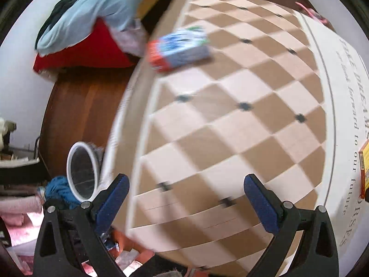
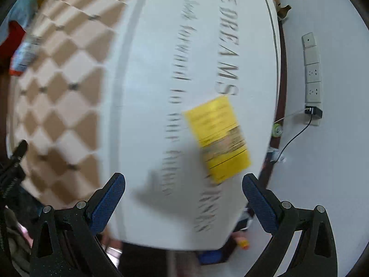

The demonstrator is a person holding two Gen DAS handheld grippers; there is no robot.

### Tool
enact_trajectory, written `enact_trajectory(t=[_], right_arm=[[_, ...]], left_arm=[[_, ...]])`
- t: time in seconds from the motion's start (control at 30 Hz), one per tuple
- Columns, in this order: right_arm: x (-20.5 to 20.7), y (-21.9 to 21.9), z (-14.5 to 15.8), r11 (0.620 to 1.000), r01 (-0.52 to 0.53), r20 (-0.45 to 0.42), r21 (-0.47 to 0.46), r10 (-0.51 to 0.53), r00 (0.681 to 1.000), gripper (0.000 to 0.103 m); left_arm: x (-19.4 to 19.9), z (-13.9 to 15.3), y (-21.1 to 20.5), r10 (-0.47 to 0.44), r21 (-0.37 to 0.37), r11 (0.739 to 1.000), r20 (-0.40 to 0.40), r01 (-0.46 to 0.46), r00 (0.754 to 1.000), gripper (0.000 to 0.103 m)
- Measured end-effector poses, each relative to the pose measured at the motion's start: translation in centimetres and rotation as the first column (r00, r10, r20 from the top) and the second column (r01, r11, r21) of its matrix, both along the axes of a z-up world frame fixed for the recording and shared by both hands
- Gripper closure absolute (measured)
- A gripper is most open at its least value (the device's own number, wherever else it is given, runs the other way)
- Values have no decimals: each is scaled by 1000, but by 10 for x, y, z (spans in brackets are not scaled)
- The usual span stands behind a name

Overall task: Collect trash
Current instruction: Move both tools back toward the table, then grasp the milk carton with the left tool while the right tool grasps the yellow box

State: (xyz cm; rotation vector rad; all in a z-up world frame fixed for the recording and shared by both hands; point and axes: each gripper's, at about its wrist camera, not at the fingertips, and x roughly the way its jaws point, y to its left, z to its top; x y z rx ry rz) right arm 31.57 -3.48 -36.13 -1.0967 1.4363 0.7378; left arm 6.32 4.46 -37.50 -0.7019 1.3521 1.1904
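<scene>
A blue, white and red carton point(image 1: 178, 48) lies on the checkered bed cover point(image 1: 230, 115) near its far left edge. My left gripper point(image 1: 186, 198) hovers open above the cover, well short of the carton, nothing between its fingers. A yellow box point(image 2: 218, 138) lies on the white printed band of the cover point(image 2: 150, 92), just ahead and right of my right gripper point(image 2: 183, 196), which is open and empty. The yellow box's edge point(image 1: 364, 168) shows at the far right in the left wrist view. The carton point(image 2: 24, 53) appears blurred at the far left of the right wrist view.
A white-rimmed bin point(image 1: 83, 168) stands on the wooden floor point(image 1: 87, 106) left of the bed, beside blue cloth point(image 1: 58, 189). Red and light blue bedding point(image 1: 96, 23) is piled at the far left. A wall socket strip point(image 2: 312, 69) with a cable is on the right wall.
</scene>
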Motion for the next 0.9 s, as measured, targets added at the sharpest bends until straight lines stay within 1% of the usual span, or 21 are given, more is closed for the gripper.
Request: enact_trajectory(t=[0.07, 0.1, 0.2, 0.27, 0.3, 0.33, 0.37, 0.4, 0.43, 0.5, 0.57, 0.63, 0.67, 0.7, 0.73, 0.77, 0.8, 0.83, 0.87, 0.9], right_arm=[[21, 1, -16, 999, -23, -4, -28, 23, 1000, 2], [31, 1, -24, 999, -28, -6, -42, 28, 1000, 5], [49, 3, -47, 995, -47, -41, -91, 43, 998, 6], [50, 5, -61, 993, -53, -82, -103, 44, 996, 20], [53, 5, -60, 995, -45, -96, -90, 36, 995, 20], [55, 4, -60, 996, -40, -117, -84, 30, 993, 26], [55, 4, -59, 997, -34, -135, -72, 24, 991, 29], [55, 3, -57, 997, -37, -132, -66, 28, 991, 38], [53, 4, -54, 997, -42, -130, -62, 33, 991, 38], [45, 7, -48, 999, -27, -156, -43, 20, 988, 39], [32, 14, -41, 999, -27, -165, -24, 23, 986, 39], [17, 27, -34, 1000, -18, -188, 4, 19, 982, 39], [9, 35, -31, 1000, -13, -198, 12, 15, 980, 39], [3, 44, -29, 1000, -9, -208, 21, 13, 978, 39], [-3, 54, -27, 999, -2, -212, 33, 9, 977, 39], [-7, 64, -26, 999, 0, -209, 38, 8, 978, 39], [-11, 75, -26, 999, 1, -209, 43, 8, 978, 39], [-11, 85, -26, 999, 11, -210, 45, -1, 978, 39], [-13, 95, -27, 999, 16, -212, 44, -7, 977, 39], [-13, 104, -28, 999, 24, -213, 43, -15, 977, 39]], left_arm=[[14, -5, -2, -32, 6, 999, -14, 33, 999, 1], [22, -8, -4, -58, 13, 998, -26, 58, 998, 1], [36, -10, -6, -118, 30, 992, -59, 120, 991, 1], [40, -12, -5, -135, 34, 990, -69, 138, 988, 1], [42, -11, -4, -147, 40, 988, -79, 151, 986, 1], [42, -11, -3, -152, 42, 987, -82, 156, 985, 1], [42, -9, -1, -162, 44, 985, -86, 166, 983, 1], [43, -8, 0, -167, 46, 984, -89, 171, 982, 1], [43, -6, 3, -176, 48, 982, -90, 181, 980, 1], [41, -1, 9, -200, 53, 977, -96, 205, 975, 1], [39, 7, 16, -240, 66, 967, -108, 248, 965, 1], [36, 20, 30, -315, 88, 940, -137, 328, 939, 1], [33, 27, 38, -363, 104, 919, -155, 381, 919, 1], [32, 32, 45, -409, 120, 893, -185, 434, 894, 1], [25, 34, 55, -440, 131, 873, -207, 470, 874, 1], [21, 38, 67, -488, 137, 840, -236, 526, 841, 1], [17, 39, 79, -515, 136, 818, -258, 559, 817, 2], [14, 39, 92, -555, 120, 789, -280, 602, 783, 2], [12, 37, 103, -581, 106, 770, -289, 628, 761, 2], [11, 35, 115, -612, 87, 746, -300, 660, 732, 2]])
